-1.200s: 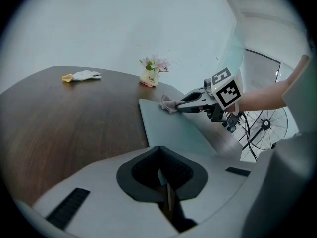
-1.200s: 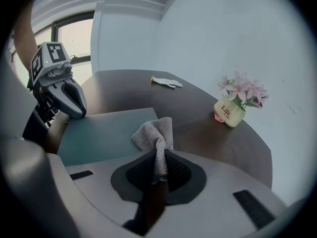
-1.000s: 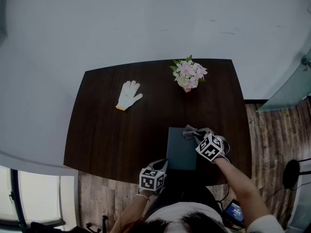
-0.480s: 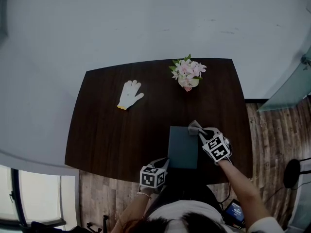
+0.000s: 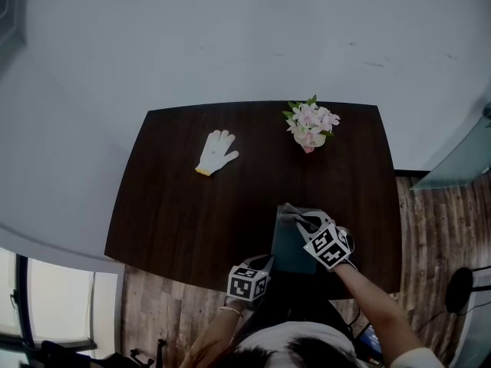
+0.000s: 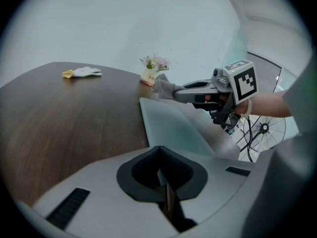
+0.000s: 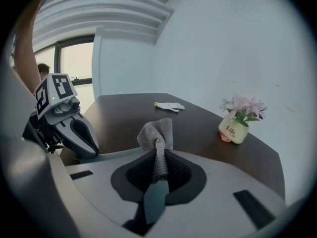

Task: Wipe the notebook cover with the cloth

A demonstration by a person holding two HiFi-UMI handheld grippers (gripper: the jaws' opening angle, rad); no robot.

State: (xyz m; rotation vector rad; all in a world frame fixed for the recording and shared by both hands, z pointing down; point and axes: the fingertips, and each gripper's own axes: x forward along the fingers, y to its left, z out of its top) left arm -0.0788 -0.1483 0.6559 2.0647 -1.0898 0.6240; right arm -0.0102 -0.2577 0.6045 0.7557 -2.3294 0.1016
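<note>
Dark wood fills the middle of the head view, a table (image 5: 176, 205) set against a pale wall. At its far left part a white glove (image 5: 217, 152) lies flat, well apart from everything else. At the near edge, the left gripper (image 5: 265, 261) reaches in from the person's body, its marker cube hanging just off the table and the wrist bent up toward it. Its jaws are closed, and the left gripper view shows a thin sliver of the near left corner of the notebook (image 5: 288, 244) pinched between the pads. The grey-green notebook lies flat and closed by the near edge, right of centre, its long side running away from the person. At its far end sits the grey cloth (image 5: 290, 211), bunched into a loose fold and pressed to the cover. The right gripper (image 5: 301, 221) holds it: its jaws are clamped on the cloth, which stands up between the pads in the right gripper view. That gripper lies low over the notebook, pointing to the far left, and the right forearm (image 5: 368, 297) stretches out behind it toward the near right. Farther back, a small pot of pink flowers (image 5: 311, 127) stands upright near the far edge.
</note>
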